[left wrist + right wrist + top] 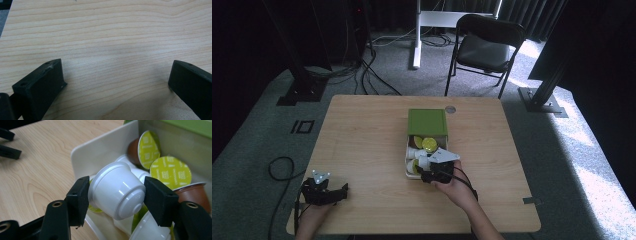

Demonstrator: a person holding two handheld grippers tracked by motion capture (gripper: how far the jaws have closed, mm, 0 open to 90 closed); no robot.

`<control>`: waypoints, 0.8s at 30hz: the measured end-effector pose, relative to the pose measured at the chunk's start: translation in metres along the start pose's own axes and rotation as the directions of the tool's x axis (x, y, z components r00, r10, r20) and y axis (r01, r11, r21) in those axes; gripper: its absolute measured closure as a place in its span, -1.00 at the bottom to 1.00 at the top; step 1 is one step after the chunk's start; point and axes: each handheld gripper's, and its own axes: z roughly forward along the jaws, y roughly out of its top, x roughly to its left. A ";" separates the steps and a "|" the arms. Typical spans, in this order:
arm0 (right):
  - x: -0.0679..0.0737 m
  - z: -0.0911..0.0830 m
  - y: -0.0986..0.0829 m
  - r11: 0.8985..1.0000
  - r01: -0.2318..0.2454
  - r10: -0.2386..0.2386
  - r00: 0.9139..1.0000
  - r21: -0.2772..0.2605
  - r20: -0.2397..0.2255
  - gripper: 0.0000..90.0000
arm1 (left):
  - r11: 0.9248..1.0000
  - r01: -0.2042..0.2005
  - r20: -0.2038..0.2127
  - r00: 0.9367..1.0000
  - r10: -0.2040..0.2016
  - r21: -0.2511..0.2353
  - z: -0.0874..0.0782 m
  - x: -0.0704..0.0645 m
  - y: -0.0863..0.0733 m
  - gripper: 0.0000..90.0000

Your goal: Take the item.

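Fingers (160,200) of my right gripper (116,195) pinch a white capsule (117,191) at nine and three o'clock: light, slick, thin-walled, so gently; left gripper (117,77) gapes empty.

Box (427,150) sits right of centre on table (362,145), capsules (170,171) inside; right gripper (428,167) at its near end, left gripper (329,192) well apart at near-left edge.

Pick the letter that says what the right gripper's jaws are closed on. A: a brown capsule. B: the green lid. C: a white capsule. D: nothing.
C: in the right gripper view, the right gripper has its jaws pressed on both sides of a white capsule over the white box.
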 end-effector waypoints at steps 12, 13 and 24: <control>-0.017 -0.022 0.025 0.996 0.001 0.000 1.000 -0.093 0.018 -0.12 | 1.000 -0.001 0.000 1.000 0.001 0.001 0.000 0.000 0.000 -0.98; -0.019 -0.024 0.027 0.994 -0.002 0.005 1.000 -0.108 0.020 -0.12 | 1.000 -0.001 0.000 1.000 0.001 0.000 0.000 0.000 0.000 -0.98; -0.047 -0.037 0.044 0.980 0.003 0.015 0.996 -0.199 0.088 -0.12 | 1.000 0.000 -0.001 1.000 0.000 -0.001 0.000 0.000 0.000 -0.98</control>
